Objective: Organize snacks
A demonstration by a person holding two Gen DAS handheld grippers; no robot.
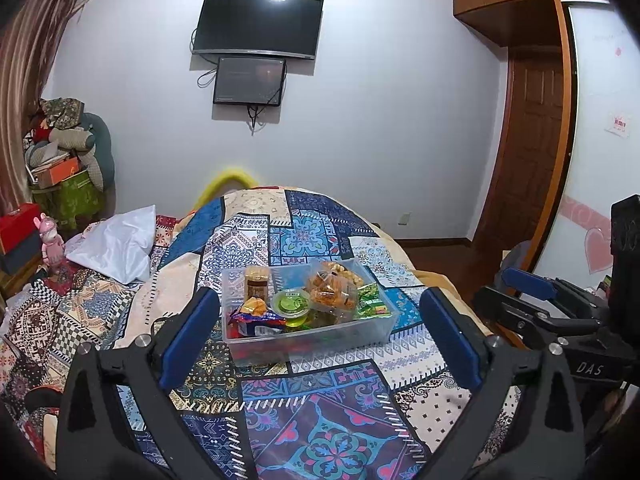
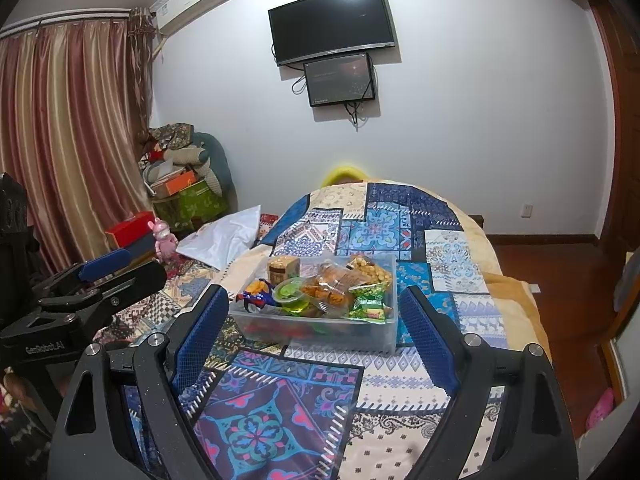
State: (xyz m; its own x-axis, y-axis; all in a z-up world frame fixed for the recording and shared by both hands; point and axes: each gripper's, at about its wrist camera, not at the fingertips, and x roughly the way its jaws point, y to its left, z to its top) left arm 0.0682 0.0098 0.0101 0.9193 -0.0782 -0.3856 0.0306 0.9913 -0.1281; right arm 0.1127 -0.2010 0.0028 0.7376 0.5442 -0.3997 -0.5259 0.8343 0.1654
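Seemingly the sorting is close to finished: every snack in view already sits inside the clear plastic box (image 1: 310, 312), and none can be seen lying loose on the patterned bedspread (image 1: 320, 420) around it. What could remain, as a judgement only, is tidying the heap or moving the box; nothing in these views shows a lid or a second container.

The box rests on the bed, about midway across and nearer the foot end than the near edge. Going left to right inside it: a brown jar (image 1: 257, 284) stands upright at the back left; in front of it lies a blue and orange packet (image 1: 256, 316); next comes a green jelly cup (image 1: 291, 305); then a clear bag of orange-brown fried snacks (image 1: 332, 292) heaped in the middle and reaching toward the back; at the right end are green wrapped sweets (image 1: 370, 300). Darker items lie underneath, too hidden to name.

The left gripper (image 1: 320, 320) hangs short of the box with its jaws spread wide and nothing between them. The right gripper (image 2: 316, 320) likewise hangs short of the box, jaws released and empty.
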